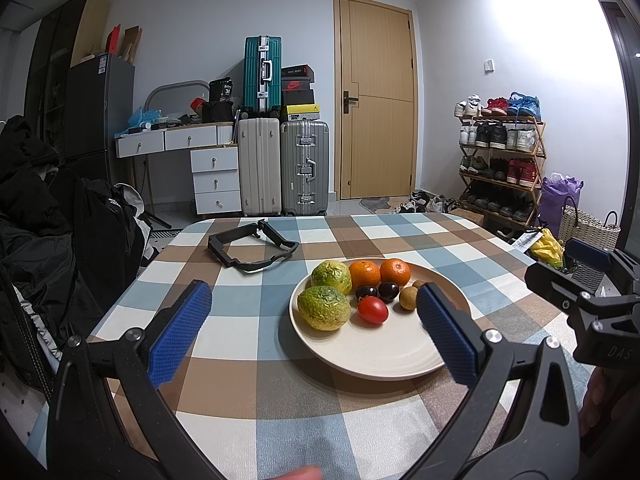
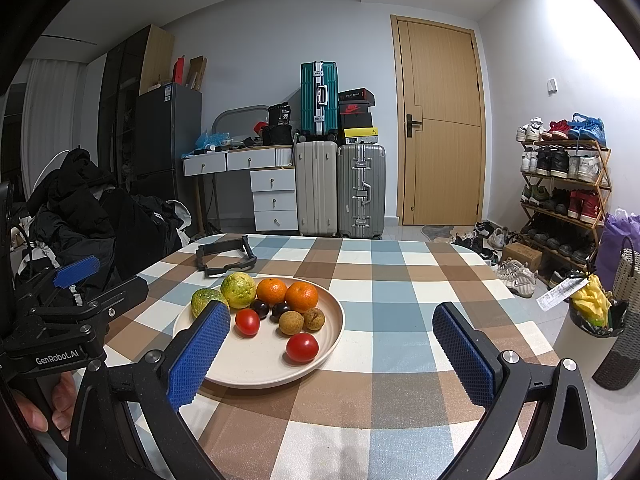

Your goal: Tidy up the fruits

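Observation:
A cream plate (image 1: pixel 384 356) (image 2: pixel 256 364) sits on the checked tablecloth and holds fruit: two green-yellow citrus (image 1: pixel 325 307) (image 2: pixel 238 289), two oranges (image 1: pixel 394 272) (image 2: pixel 301 297), two dark plums (image 1: pixel 388 291) (image 2: pixel 281 311), two brown longans (image 1: pixel 408 297) (image 2: pixel 291 322) and two red tomatoes (image 1: pixel 373 309) (image 2: pixel 302 347). My left gripper (image 1: pixel 314 300) is open and empty, its fingers either side of the plate's left half. My right gripper (image 2: pixel 332 322) is open and empty, to the right of the plate; its left pad (image 2: pixel 200 356) overlaps the plate's near rim.
A black plastic frame (image 1: pixel 252 247) (image 2: pixel 225 257) lies on the table behind the plate. Black jackets (image 1: pixel 48 248) are piled at the left. Suitcases, drawers, a door and a shoe rack (image 2: pixel 564 192) stand beyond the table. A bin (image 2: pixel 600 320) is at the right.

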Demonstrator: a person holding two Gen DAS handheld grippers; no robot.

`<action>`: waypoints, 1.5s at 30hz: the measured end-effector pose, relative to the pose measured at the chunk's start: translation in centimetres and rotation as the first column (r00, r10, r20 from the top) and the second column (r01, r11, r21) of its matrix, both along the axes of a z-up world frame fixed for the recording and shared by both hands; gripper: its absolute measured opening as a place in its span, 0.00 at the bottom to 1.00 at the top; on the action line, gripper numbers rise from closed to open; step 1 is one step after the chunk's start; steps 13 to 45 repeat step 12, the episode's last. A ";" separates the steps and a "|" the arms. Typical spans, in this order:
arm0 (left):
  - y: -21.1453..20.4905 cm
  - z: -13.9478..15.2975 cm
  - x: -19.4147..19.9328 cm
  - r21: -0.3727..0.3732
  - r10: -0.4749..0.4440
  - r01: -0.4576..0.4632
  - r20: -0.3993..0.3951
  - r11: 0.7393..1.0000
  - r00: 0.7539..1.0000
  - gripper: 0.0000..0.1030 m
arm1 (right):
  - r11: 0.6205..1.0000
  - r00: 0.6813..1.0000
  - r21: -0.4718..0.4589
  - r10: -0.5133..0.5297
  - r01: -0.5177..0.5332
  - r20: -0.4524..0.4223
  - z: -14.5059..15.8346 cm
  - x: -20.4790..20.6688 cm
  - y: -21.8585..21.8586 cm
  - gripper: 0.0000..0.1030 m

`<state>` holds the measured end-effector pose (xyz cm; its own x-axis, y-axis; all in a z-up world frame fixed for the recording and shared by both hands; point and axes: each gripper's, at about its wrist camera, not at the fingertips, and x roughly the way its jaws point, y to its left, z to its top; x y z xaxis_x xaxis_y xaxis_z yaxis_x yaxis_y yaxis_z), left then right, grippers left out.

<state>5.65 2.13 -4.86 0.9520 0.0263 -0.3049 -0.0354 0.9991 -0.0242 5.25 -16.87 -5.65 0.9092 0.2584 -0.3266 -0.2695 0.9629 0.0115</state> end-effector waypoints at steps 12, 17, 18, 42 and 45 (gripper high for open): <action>0.1 0.0 0.0 0.000 0.001 -0.001 -0.003 1.000 1.000 0.99 | 1.000 1.000 0.001 0.000 0.000 -0.001 0.0 0.0 -0.1 1.00; 0.1 0.0 0.0 0.000 0.001 -0.001 -0.003 1.000 1.000 0.99 | 1.000 1.000 0.001 0.000 0.000 -0.001 0.0 0.0 -0.1 1.00; 0.1 0.0 0.0 0.000 0.001 -0.001 -0.003 1.000 1.000 0.99 | 1.000 1.000 0.001 0.000 0.000 -0.001 0.0 0.0 -0.1 1.00; 0.1 0.0 0.0 0.000 0.001 -0.001 -0.003 1.000 1.000 0.99 | 1.000 1.000 0.001 0.000 0.000 -0.001 0.0 0.0 -0.1 1.00; 0.1 0.0 0.0 0.000 0.001 -0.001 -0.003 1.000 1.000 0.99 | 1.000 1.000 0.001 0.000 0.000 -0.001 0.0 0.0 -0.1 1.00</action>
